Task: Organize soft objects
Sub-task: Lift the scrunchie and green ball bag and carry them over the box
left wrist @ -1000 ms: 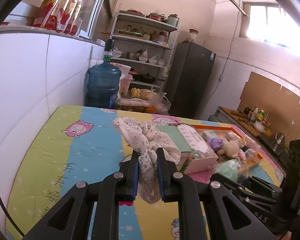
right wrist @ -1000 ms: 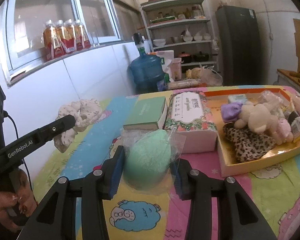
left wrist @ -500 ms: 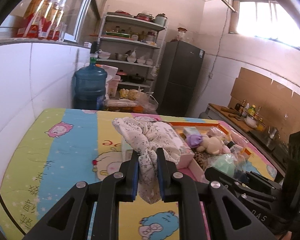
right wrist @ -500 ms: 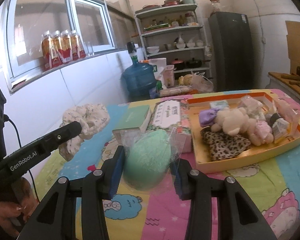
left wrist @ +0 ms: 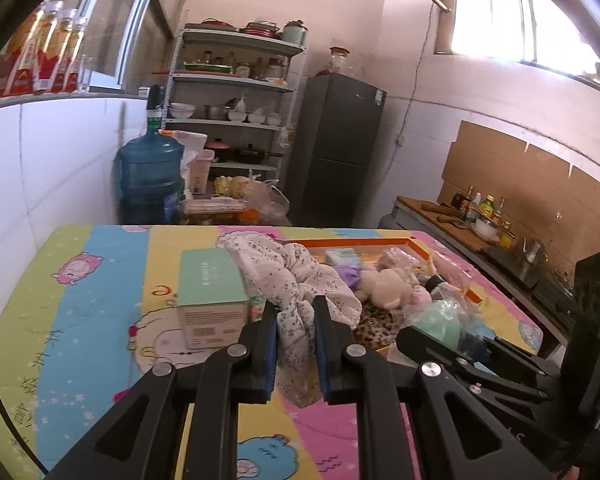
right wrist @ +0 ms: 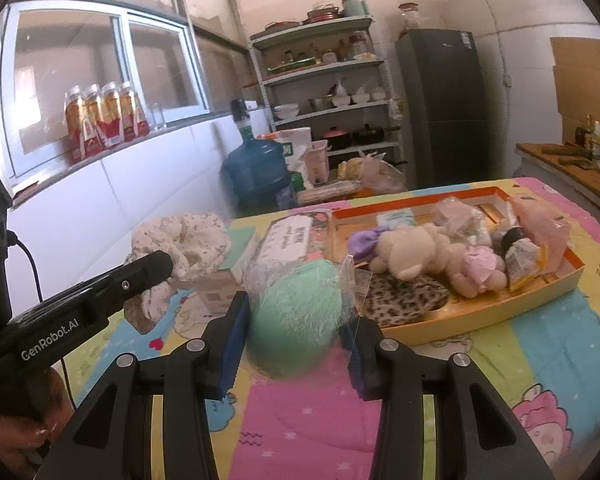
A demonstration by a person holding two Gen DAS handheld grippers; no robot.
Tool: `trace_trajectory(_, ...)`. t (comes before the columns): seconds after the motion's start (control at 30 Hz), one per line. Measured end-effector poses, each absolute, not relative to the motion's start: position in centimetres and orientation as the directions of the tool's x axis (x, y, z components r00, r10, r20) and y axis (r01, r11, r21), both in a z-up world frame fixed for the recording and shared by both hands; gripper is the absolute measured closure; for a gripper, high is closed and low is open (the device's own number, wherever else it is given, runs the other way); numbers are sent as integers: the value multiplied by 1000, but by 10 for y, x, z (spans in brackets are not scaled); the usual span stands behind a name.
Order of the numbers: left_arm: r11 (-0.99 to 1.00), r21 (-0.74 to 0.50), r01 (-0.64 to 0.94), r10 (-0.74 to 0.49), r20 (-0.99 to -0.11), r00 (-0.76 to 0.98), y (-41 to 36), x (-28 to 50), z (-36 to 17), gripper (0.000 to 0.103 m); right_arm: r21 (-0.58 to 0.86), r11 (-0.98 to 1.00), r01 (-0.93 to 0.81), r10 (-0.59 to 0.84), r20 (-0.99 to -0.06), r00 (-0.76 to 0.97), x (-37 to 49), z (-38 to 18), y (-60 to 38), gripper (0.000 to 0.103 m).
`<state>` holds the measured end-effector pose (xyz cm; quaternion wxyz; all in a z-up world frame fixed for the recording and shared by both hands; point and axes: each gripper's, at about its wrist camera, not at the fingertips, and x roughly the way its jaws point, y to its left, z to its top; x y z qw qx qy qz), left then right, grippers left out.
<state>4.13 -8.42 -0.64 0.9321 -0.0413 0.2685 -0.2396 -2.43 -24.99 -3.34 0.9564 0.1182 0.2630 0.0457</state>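
Note:
My left gripper point(left wrist: 296, 322) is shut on a white floral scrunchie point(left wrist: 292, 276) and holds it above the table; the scrunchie also shows in the right wrist view point(right wrist: 180, 236). My right gripper point(right wrist: 294, 320) is shut on a mint green soft item in a clear plastic bag point(right wrist: 296, 312), also seen in the left wrist view point(left wrist: 440, 322). An orange-rimmed tray point(right wrist: 500, 304) holds a cream plush toy point(right wrist: 408, 250), a purple scrunchie point(right wrist: 364, 240), a leopard-print cloth point(right wrist: 404, 294) and wrapped items.
A mint green box point(left wrist: 210, 280) and a white floral box point(right wrist: 290, 238) stand left of the tray on the colourful cartoon tablecloth point(left wrist: 100, 320). A blue water jug point(left wrist: 150, 180), shelves and a fridge stand behind the table. A white tiled wall runs on the left.
Both grippers have moved right, toward the tray, each still holding its item. The tray now lies closer in both views.

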Motion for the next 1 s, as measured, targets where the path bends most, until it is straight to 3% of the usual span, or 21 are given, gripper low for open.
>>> trace_trajectory(1.0, 837, -177, 519, -529, -507, 681, -195, 64, -12, 87, 259, 955, 142, -6, -466, 885, -28, -36, -364, 58)
